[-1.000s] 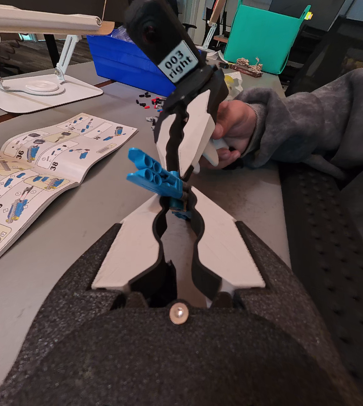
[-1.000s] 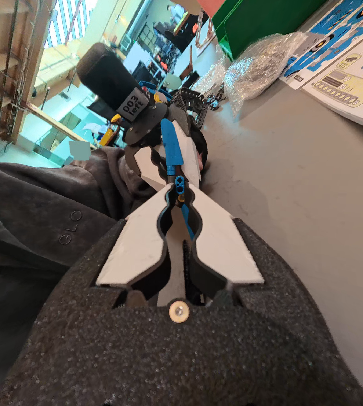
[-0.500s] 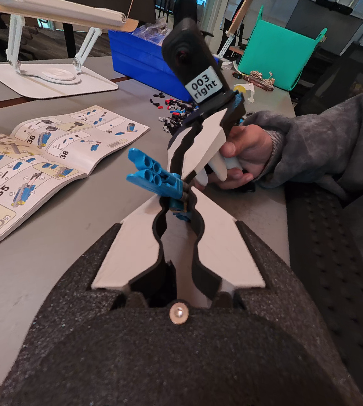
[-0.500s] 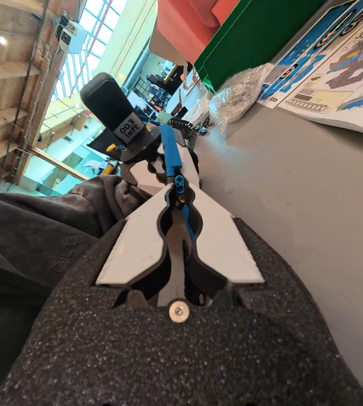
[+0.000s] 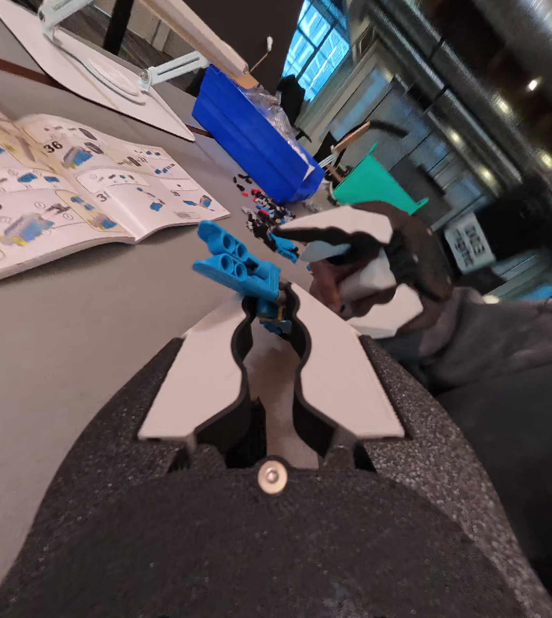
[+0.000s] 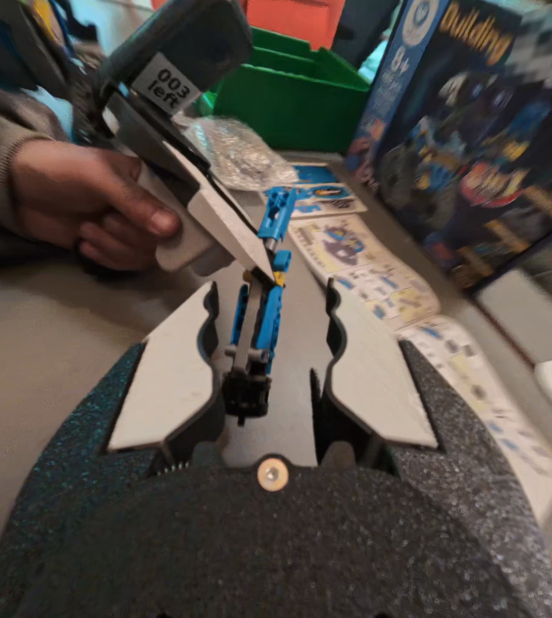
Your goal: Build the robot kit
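Observation:
My left gripper (image 5: 267,294) is shut on a blue and grey brick assembly (image 5: 234,264), held above the grey table (image 5: 84,334). In the right wrist view the left gripper (image 6: 264,271), held by a hand (image 6: 94,200), pinches the assembly (image 6: 267,317) near its middle. My right gripper (image 6: 271,291) is open. The assembly's lower end, with a black part (image 6: 246,394), hangs between its fingers (image 6: 174,368) without being pinched. In the left wrist view the right gripper (image 5: 304,240) lies on its side just beyond the assembly, jaws apart.
An open instruction booklet (image 5: 67,187) lies at left and also shows in the right wrist view (image 6: 385,284). Behind are a blue bin (image 5: 254,140), a teal bag (image 5: 374,184), loose small pieces (image 5: 264,207), a white stand (image 5: 107,77), a green bin (image 6: 288,100), a plastic bag (image 6: 234,150) and a toy box (image 6: 468,150). The grippers are tip to tip, or close to it.
My right gripper was shut on the assembly's end and has opened, letting go. It has turned onto its side. My left gripper keeps its hold and has tilted.

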`<action>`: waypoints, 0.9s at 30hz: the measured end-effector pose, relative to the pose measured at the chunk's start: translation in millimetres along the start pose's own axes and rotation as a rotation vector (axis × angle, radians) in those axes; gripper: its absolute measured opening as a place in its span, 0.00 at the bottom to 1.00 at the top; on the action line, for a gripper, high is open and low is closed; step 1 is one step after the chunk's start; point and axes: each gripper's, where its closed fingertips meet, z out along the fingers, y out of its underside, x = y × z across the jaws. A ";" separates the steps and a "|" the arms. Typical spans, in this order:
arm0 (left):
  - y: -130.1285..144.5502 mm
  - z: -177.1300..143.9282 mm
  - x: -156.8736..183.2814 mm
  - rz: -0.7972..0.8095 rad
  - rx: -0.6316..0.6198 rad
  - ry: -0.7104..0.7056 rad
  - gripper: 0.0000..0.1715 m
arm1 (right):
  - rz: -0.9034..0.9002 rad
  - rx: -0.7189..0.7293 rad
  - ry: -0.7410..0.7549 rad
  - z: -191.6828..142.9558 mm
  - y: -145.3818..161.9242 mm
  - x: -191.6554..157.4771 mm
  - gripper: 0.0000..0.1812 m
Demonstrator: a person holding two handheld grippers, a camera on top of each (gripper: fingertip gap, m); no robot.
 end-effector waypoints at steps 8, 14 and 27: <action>-3.5 0.0 7.1 -0.084 0.042 0.055 0.09 | -0.122 -0.097 0.150 24.1 -3.9 -1.0 0.17; -18.6 -13.3 27.5 -0.153 0.115 0.226 0.17 | -0.235 -0.036 0.110 10.5 -13.0 -1.2 0.16; -7.2 -14.3 31.6 -0.050 0.038 0.235 0.08 | -0.408 -0.035 0.054 2.5 -6.0 -10.4 0.14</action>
